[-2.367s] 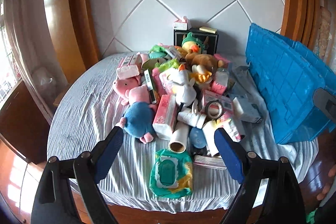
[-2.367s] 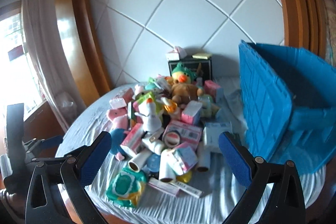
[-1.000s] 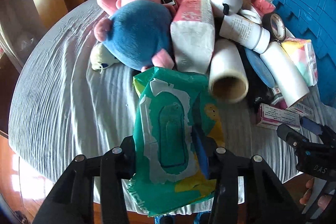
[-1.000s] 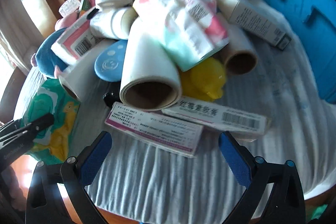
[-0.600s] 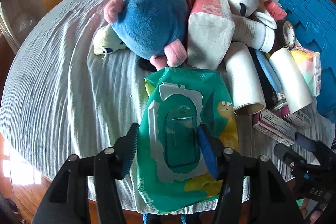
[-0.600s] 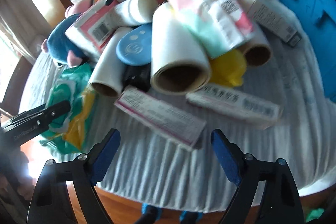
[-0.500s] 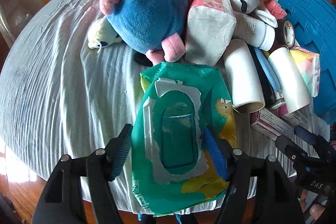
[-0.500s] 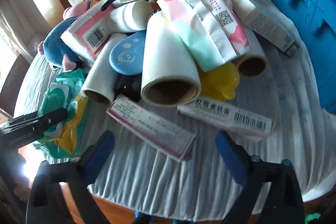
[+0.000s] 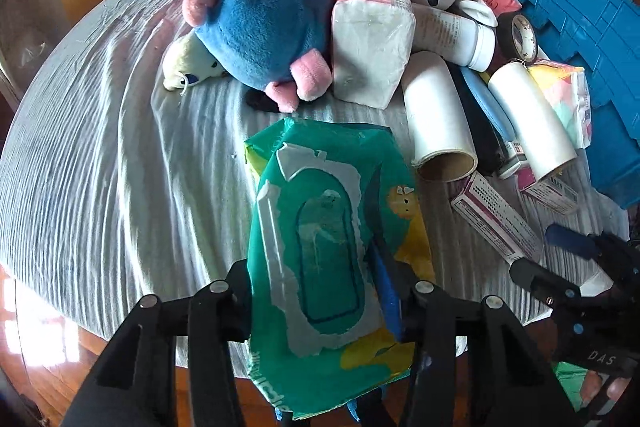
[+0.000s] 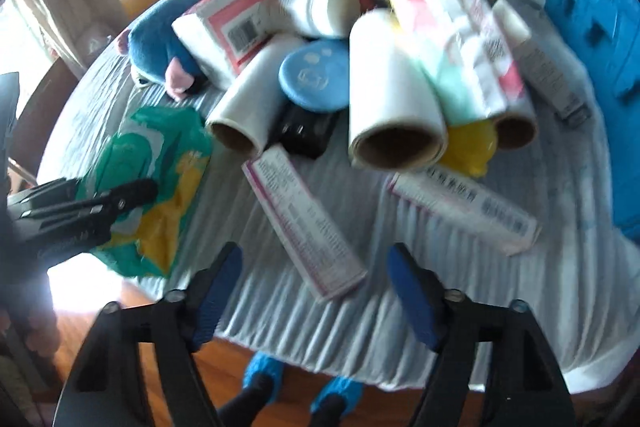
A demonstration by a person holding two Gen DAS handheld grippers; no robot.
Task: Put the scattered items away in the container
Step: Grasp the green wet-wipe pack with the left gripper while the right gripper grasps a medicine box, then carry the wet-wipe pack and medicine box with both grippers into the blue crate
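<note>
The left gripper (image 9: 320, 291) sits low at the near edge of the table (image 9: 100, 167), its jaws clamped on both long sides of the green wet-wipe pack (image 9: 332, 227); the pack's near end hangs past the table edge and its far end lies on the grey cloth. In the right wrist view this gripper enters from the left, fingers (image 10: 132, 193) pointing right across the pack (image 10: 160, 187).

Beyond the pack, toward the table's middle, lies the pile: a blue plush toy (image 9: 264, 23), a tissue pack (image 9: 372, 35) beside it, then two white rolls (image 9: 438, 123) with open cores facing the near edge (one more roll is partly hidden).

The right gripper (image 10: 312, 291) hovers over the near edge, jaws apart and holding nothing, pads either side of the near end of a pink-and-white carton (image 10: 304, 223) without touching it. A second carton (image 10: 464, 207) lies just right of it.

The blue container (image 10: 592, 27) stands on the table's right edge, tipped, its ribbed wall facing the pile. Blue shoe covers (image 10: 264, 373) show below the table edge.
</note>
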